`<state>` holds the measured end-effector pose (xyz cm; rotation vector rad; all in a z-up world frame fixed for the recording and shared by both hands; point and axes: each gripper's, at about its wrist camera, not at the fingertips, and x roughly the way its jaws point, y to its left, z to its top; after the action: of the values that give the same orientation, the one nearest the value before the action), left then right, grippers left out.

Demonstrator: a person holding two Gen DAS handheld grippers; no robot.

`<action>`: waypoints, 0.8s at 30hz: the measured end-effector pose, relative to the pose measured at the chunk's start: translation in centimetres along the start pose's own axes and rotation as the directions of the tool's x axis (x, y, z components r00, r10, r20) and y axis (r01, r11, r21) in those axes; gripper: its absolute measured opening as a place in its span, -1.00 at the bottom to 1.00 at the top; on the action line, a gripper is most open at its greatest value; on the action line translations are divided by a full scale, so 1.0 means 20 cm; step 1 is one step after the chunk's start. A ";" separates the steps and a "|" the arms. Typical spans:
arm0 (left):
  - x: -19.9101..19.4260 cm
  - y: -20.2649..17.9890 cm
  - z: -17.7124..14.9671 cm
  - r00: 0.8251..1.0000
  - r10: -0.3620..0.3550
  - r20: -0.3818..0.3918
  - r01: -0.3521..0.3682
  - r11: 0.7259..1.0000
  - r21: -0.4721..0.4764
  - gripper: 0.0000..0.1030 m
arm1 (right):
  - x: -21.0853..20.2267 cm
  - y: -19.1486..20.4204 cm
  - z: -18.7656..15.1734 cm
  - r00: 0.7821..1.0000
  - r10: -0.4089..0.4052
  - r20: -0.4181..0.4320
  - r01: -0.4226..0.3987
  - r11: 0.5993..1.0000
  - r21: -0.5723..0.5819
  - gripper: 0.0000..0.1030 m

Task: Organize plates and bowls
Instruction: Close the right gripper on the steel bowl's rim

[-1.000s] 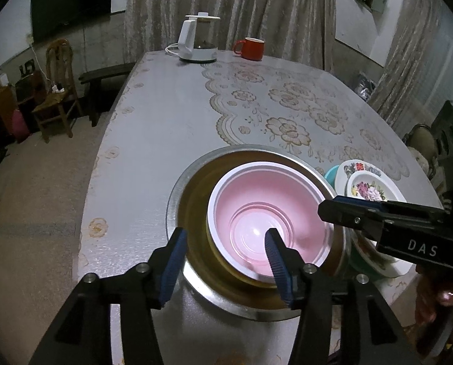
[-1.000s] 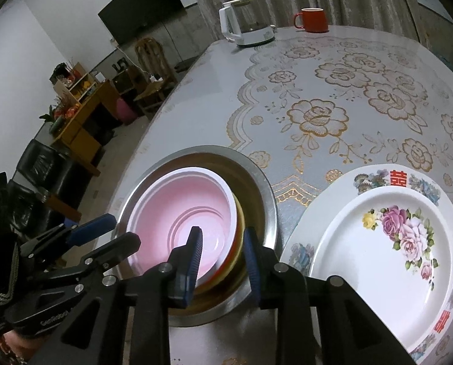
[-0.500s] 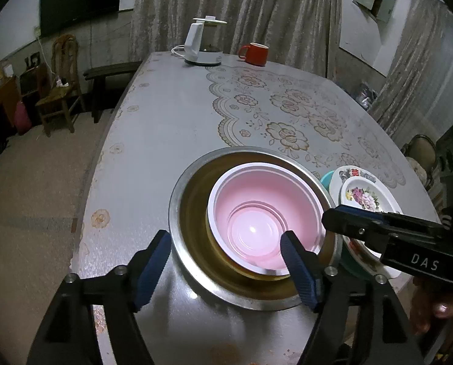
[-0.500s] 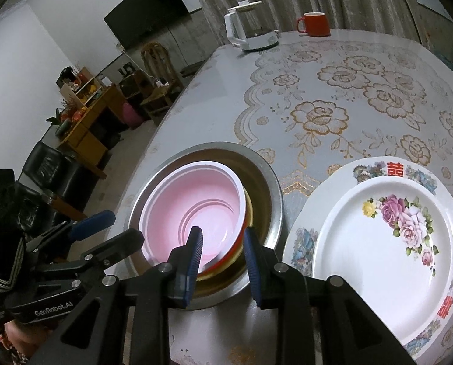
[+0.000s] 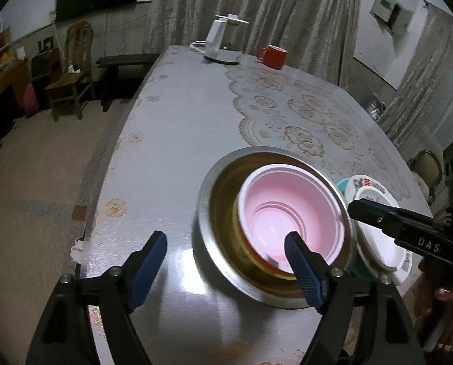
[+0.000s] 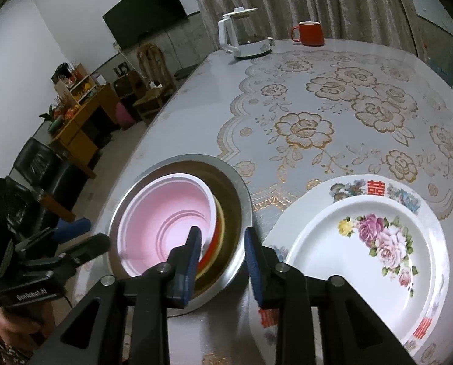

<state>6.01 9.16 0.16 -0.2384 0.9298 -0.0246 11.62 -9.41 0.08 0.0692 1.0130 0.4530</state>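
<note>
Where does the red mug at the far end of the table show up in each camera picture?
Left wrist view: the red mug sits upper centre, just right of the white electric kettle.
Right wrist view: it is near the top, right of centre, again right of that kettle.
Shared landmark: the kettle.

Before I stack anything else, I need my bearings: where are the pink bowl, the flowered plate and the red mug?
pink bowl [image 5: 290, 213]: left wrist view, inner wall.
flowered plate [image 6: 333, 258]: right wrist view, white centre.
red mug [image 6: 311, 33]: right wrist view, outer side.
</note>
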 end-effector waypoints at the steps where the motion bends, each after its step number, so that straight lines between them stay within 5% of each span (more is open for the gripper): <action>1: 0.00 0.01 0.00 1.000 0.003 0.000 -0.003 1.000 -0.006 0.61 | 0.01 0.00 0.01 1.000 -0.005 -0.003 0.005 1.000 -0.006 -0.38; 14: 0.03 0.17 -0.03 0.992 -0.122 -0.015 0.119 0.985 -0.123 0.57 | 0.07 -0.04 0.05 0.999 -0.039 -0.026 0.038 0.999 -0.034 -0.37; 24: 0.11 0.22 -0.04 0.978 -0.204 -0.036 0.196 0.968 -0.159 -0.10 | 0.18 -0.05 0.12 0.995 -0.057 -0.082 0.046 0.991 -0.127 -0.38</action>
<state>6.31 13.11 -3.00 -0.4771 0.9580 -0.1463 15.55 -8.60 -1.83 -0.0884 1.0654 0.4742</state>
